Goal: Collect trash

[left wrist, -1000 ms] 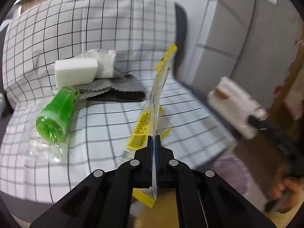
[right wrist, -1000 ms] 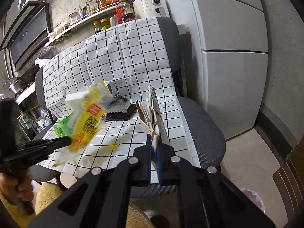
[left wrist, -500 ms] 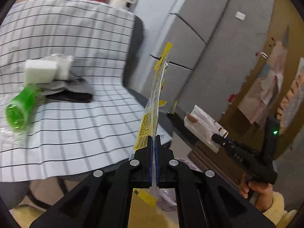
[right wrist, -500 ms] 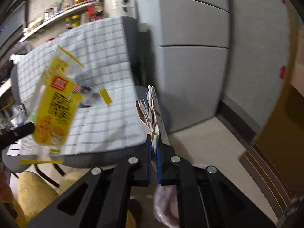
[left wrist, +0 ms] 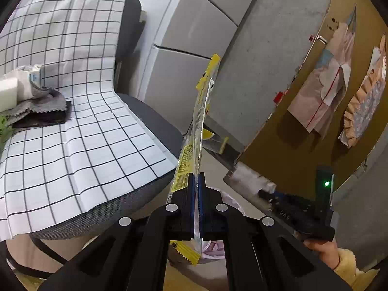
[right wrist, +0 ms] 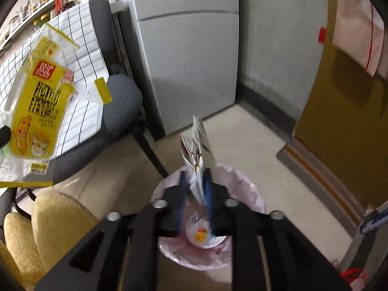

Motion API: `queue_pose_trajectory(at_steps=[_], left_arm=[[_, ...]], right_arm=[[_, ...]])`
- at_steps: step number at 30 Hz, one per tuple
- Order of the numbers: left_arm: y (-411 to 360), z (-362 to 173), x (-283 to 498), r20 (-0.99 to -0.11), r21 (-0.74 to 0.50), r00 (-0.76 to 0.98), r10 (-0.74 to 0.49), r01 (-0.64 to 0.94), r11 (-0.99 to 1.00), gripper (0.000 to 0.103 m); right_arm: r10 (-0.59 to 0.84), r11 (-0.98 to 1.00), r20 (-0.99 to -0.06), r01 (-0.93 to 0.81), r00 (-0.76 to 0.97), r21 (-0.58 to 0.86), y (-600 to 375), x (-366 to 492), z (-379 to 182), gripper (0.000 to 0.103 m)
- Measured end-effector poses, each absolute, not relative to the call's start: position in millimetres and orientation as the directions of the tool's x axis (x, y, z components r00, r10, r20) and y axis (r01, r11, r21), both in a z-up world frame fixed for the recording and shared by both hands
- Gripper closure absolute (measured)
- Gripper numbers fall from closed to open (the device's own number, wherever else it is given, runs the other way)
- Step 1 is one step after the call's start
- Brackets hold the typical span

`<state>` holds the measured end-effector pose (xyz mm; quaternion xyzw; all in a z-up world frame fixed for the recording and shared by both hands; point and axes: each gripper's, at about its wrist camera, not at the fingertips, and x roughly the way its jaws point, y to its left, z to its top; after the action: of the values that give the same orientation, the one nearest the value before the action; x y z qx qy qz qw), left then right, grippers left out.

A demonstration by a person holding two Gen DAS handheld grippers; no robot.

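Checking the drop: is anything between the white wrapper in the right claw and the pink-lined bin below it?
Nothing visible. The white wrapper hangs between the right claw's just-opening jaws, directly over the pink-lined bin, whose mouth is uncovered.

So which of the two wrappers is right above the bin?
The white wrapper, loose between the right tongs over the pink-lined bin; the yellow wrapper hangs beside the chair.

Left of the right claw (right wrist: 195, 189), the yellow wrapper (right wrist: 36, 101) bears a red logo with two white Chinese characters, "双汇", and larger dark Chinese characters below; its remaining small print is too fine to read.
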<state>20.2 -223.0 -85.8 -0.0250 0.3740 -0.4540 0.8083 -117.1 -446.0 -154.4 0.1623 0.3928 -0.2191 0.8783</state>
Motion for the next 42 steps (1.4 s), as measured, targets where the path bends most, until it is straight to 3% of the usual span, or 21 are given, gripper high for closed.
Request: queue_pose_trajectory(at_steps=[1, 3, 16, 26, 32, 36, 40, 42], left_arm=[[-226, -88, 20, -0.589, -0.377, 0.305, -0.749, 0.716, 0.588, 0.101], [-231, -92, 21, -0.604, -0.372, 0.296, -0.740, 0.716, 0.590, 0.101], [-244, -102, 14, -0.631, -0.377, 0.237, -0.738, 0.738, 0.559, 0.101], [-313, -122, -1, -0.619, -0.436, 0.049, -0.784, 0.809, 0.394, 0.101], [-351, -155, -18, -0.618, -0.406, 0.023, -0.786, 0.846, 0.344, 0.099], [-372, -177, -22, -0.658, -0.385, 0.007, -0.753, 0.857, 0.344, 0.095], [-379, -192, -15, -0.698, -0.372, 0.013, -0.716, 0.848, 0.379, 0.068], [-374, -193, -9, -0.708, -0.369, 0.029, -0.705, 0.837, 0.405, 0.068]], right_arm=[[-0.247, 0.848, -0.778, 0.517, 0.578, 0.115, -447, -119, -163, 0.067], [-0.216, 0.848, -0.799, 0.513, 0.561, 0.132, -449, -118, -173, 0.063], [-0.243, 0.828, -0.724, 0.527, 0.646, 0.192, -456, -124, -140, 0.063], [-0.346, 0.804, -0.613, 0.561, 0.711, 0.197, -470, -156, -92, 0.063], [-0.413, 0.785, -0.556, 0.592, 0.721, 0.185, -489, -178, -79, 0.063], [-0.407, 0.775, -0.572, 0.600, 0.713, 0.197, -499, -178, -88, 0.063], [-0.376, 0.775, -0.597, 0.594, 0.708, 0.216, -502, -174, -98, 0.063], [-0.367, 0.780, -0.603, 0.587, 0.709, 0.215, -499, -171, -100, 0.063]])
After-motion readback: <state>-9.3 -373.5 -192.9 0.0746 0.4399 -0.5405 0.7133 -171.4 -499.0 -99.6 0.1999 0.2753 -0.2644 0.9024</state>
